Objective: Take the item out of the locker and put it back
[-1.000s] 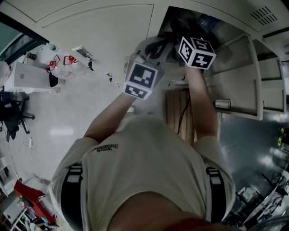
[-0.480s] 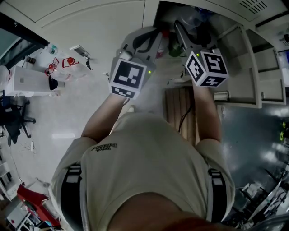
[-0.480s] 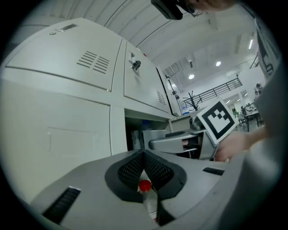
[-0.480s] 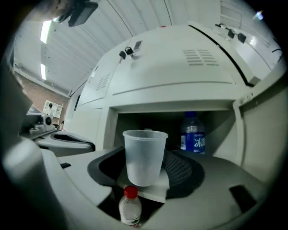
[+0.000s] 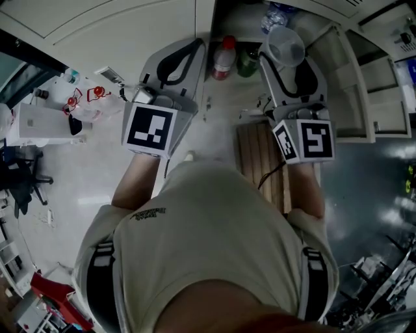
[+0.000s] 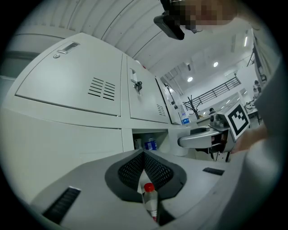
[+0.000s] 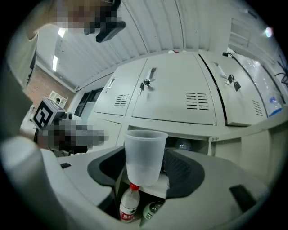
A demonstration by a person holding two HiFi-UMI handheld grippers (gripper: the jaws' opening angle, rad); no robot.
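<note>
The right claw (image 7: 145,168) grips a translucent plastic cup (image 7: 144,152), held upright at the centre of the right gripper view and at the upper right of the head view, in front of the open compartment of the white metal locker (image 7: 198,131). The left claw (image 6: 144,157), at the upper middle of the head view, has its jaws pressed together on nothing. Inside the compartment a clear red-capped bottle (image 5: 223,58) and a green bottle (image 5: 246,64) stand side by side, with a blue-labelled clear bottle (image 5: 273,16) at the top edge.

You are holding a clear cup (image 5: 285,44) in your right gripper (image 5: 290,64), near a red-capped bottle (image 5: 223,58) and a green bottle (image 5: 247,64).
</note>
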